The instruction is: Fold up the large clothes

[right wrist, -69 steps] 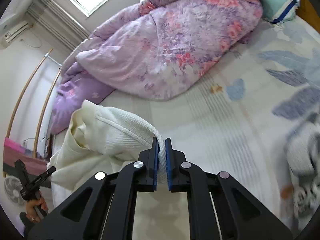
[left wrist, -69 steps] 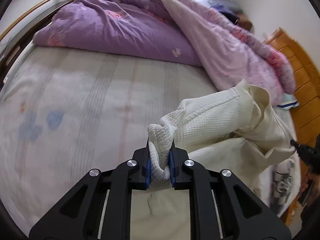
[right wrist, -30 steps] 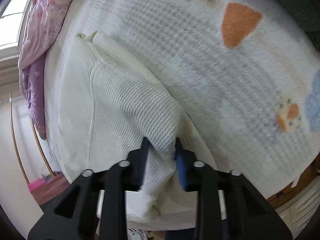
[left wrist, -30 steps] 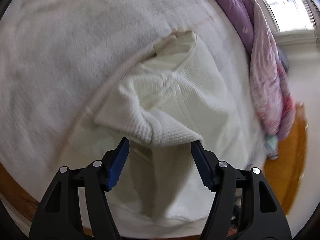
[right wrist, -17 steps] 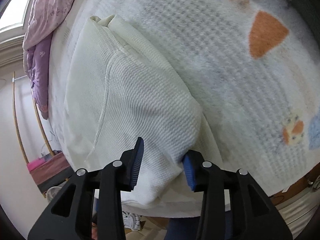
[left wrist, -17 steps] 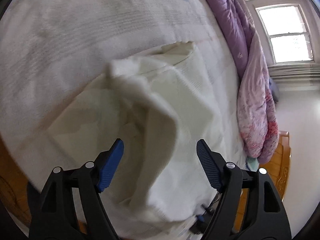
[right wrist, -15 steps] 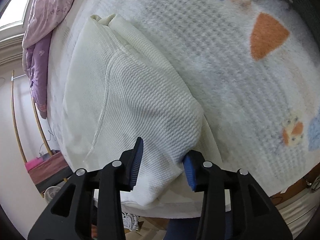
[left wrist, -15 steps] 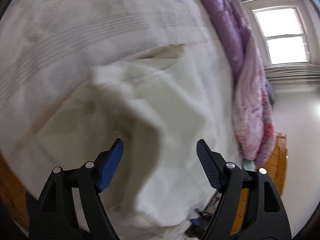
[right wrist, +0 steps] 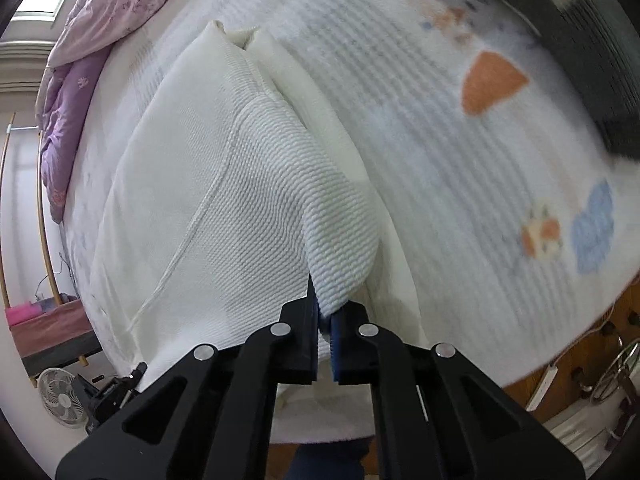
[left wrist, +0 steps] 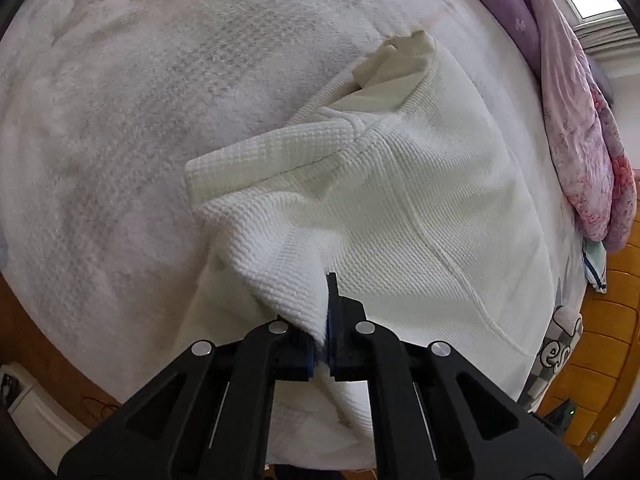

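Wide bare stretch of bed (left wrist: 120, 120) open to the left of the cream garment (left wrist: 432, 208) in the left wrist view, nothing lying on it. On the far side, a heaped purple and pink quilt (left wrist: 580, 120) blocking the bed's edge (wooden headboard (left wrist: 608, 320) beyond). In the right wrist view, patterned sheet free beside the garment, but a dark blurred shape (right wrist: 592, 60), possibly a folded cloth, closing off the upper corner. Fan (right wrist: 60, 400) on the floor.

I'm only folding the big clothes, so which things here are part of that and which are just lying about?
Part of the job: cream waffle-knit garment, left gripper and right gripper, both pinching it.

Lying about: purple duvet, desk fan, bed sheet.
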Demonstrator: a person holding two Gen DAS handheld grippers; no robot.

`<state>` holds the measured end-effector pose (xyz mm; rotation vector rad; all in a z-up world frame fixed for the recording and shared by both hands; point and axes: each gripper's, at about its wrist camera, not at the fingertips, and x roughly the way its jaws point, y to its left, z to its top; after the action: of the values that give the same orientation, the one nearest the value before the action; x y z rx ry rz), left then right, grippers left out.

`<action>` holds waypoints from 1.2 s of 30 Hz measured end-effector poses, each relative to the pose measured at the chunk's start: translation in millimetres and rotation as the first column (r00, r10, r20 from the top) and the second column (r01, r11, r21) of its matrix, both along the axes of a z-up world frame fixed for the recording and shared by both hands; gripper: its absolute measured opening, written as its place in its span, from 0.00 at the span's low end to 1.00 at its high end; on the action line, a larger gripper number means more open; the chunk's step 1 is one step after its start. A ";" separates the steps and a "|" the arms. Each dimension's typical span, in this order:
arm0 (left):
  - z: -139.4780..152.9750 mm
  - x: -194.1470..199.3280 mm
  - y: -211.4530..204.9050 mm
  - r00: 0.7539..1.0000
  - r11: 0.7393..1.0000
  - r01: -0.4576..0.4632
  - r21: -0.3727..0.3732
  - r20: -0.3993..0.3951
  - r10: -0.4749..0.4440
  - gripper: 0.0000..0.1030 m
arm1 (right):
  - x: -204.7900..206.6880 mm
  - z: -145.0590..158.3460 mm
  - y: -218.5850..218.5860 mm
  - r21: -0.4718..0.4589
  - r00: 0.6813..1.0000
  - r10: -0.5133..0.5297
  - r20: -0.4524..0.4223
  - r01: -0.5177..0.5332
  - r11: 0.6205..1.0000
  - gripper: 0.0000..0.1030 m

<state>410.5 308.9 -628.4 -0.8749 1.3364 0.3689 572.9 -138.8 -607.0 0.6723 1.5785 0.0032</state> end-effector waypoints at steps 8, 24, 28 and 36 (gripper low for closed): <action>-35.8 4.2 11.9 0.992 0.994 0.105 0.015 -0.076 -0.103 0.21 | -11.8 -28.8 16.0 -0.108 1.000 0.019 -0.022 -0.021 0.994 0.08; -17.1 -55.2 58.5 1.000 0.995 0.013 -0.103 0.013 -0.011 0.71 | 70.2 86.0 188.9 -0.194 0.849 0.456 0.266 -0.416 0.888 0.05; -23.0 -63.1 64.7 1.000 0.995 0.005 -0.098 -0.016 -0.006 0.71 | 124.1 53.8 258.2 -0.198 0.820 0.498 0.284 -0.457 0.867 0.02; -33.9 -72.9 75.0 1.000 0.992 -0.001 -0.125 -0.025 -0.003 0.72 | 154.8 -38.9 269.7 -0.144 0.888 0.441 0.128 -0.424 0.894 0.00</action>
<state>337.6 383.9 -662.4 -0.9763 1.3950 0.2988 727.7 130.9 -645.9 0.2126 1.5331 0.2926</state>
